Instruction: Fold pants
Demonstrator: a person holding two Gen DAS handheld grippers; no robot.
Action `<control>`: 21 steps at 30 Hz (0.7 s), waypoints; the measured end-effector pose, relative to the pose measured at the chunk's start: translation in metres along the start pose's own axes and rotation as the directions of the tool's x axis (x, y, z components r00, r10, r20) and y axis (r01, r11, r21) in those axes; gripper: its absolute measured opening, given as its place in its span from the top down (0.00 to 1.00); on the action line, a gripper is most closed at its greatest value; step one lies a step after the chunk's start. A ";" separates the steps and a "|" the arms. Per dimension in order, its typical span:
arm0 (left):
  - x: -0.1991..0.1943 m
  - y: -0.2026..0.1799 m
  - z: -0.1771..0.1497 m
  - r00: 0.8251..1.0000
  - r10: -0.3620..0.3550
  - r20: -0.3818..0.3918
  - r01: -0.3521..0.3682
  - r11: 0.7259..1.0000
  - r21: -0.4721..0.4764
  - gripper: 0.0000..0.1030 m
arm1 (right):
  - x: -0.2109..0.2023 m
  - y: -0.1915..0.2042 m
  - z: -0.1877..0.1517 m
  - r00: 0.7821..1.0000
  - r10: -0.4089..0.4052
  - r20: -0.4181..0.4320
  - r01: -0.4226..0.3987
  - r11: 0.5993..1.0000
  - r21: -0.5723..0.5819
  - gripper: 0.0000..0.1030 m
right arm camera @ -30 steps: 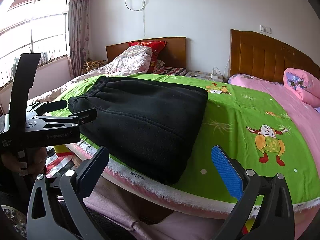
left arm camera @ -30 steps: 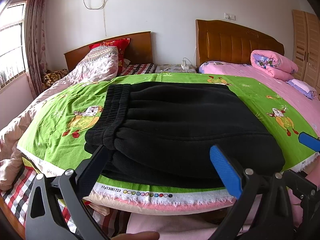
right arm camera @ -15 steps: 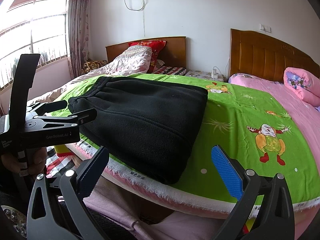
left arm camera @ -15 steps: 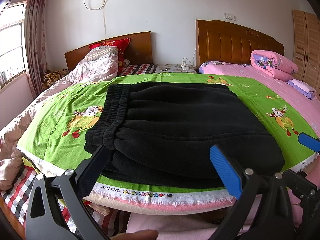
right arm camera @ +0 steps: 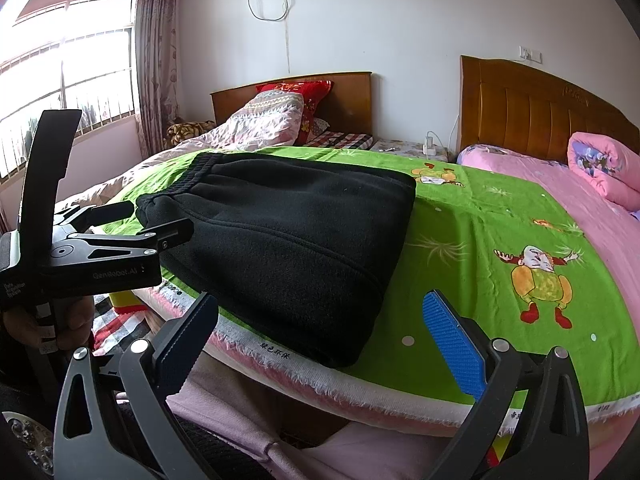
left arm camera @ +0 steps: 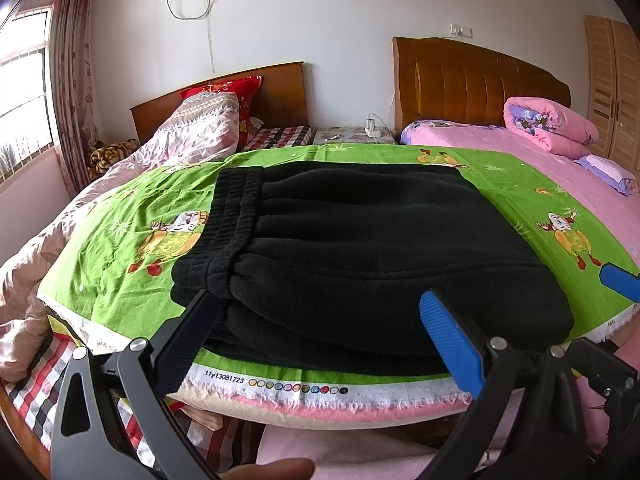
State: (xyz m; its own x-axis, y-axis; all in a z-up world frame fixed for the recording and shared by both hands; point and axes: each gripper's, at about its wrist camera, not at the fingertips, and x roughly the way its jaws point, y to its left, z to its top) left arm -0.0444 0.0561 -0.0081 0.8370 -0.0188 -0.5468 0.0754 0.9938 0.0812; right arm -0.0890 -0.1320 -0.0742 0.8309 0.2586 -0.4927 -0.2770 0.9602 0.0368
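On the green sheet [left arm camera: 120, 280] near the bed's front edge, your folded black pants [left arm camera: 360, 248] look thick, soft and floppy; grip the layered hem. Left claw [left arm camera: 320, 336] and right claw [right arm camera: 320, 332] both gape, empty.

We are seeing open green sheet [right arm camera: 472, 264] lying bare to the right of the folded pants [right arm camera: 296, 248], giving free passage there. The left hand-held gripper [right arm camera: 156, 220] is crowding the waistband corner. Farther right, a rolled pink quilt [right arm camera: 604, 168] is blocking the headboard end.
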 end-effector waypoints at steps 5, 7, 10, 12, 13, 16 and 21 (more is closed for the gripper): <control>0.000 0.000 0.000 1.000 0.006 0.000 -0.006 1.000 0.004 0.01 | 0.000 -0.001 0.000 1.000 0.000 -0.001 0.000 1.000 0.000 0.04; 0.000 0.001 0.001 1.000 0.006 0.004 -0.006 1.000 0.004 0.01 | 0.000 -0.001 0.000 1.000 0.000 0.000 0.000 1.000 0.001 0.04; -0.002 0.000 0.001 1.000 0.009 0.010 -0.010 1.000 0.009 0.01 | 0.000 -0.001 0.000 1.000 0.000 -0.001 0.000 1.000 0.000 0.04; -0.003 0.000 0.001 1.000 0.014 0.016 -0.015 1.000 0.013 0.01 | 0.000 -0.001 0.000 1.000 0.000 0.001 0.000 1.000 -0.001 0.04; -0.004 -0.001 0.001 1.000 0.020 0.020 -0.021 1.000 0.017 0.01 | 0.000 0.000 0.000 1.000 0.000 0.000 0.000 1.000 0.001 0.04; -0.006 -0.003 0.001 0.999 0.023 0.031 -0.024 0.999 0.028 0.01 | 0.000 0.000 0.000 1.000 -0.001 0.001 0.001 1.000 0.001 0.04; -0.008 -0.003 0.002 0.999 0.014 0.040 -0.015 0.999 0.031 0.01 | 0.000 0.001 0.000 1.000 -0.001 0.003 0.001 1.000 0.002 0.04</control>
State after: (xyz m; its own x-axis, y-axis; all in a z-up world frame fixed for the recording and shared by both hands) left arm -0.0504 0.0535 -0.0025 0.8590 -0.0097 -0.5119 0.0799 0.9901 0.1153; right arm -0.0889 -0.1309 -0.0744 0.8329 0.2576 -0.4898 -0.2749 0.9607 0.0378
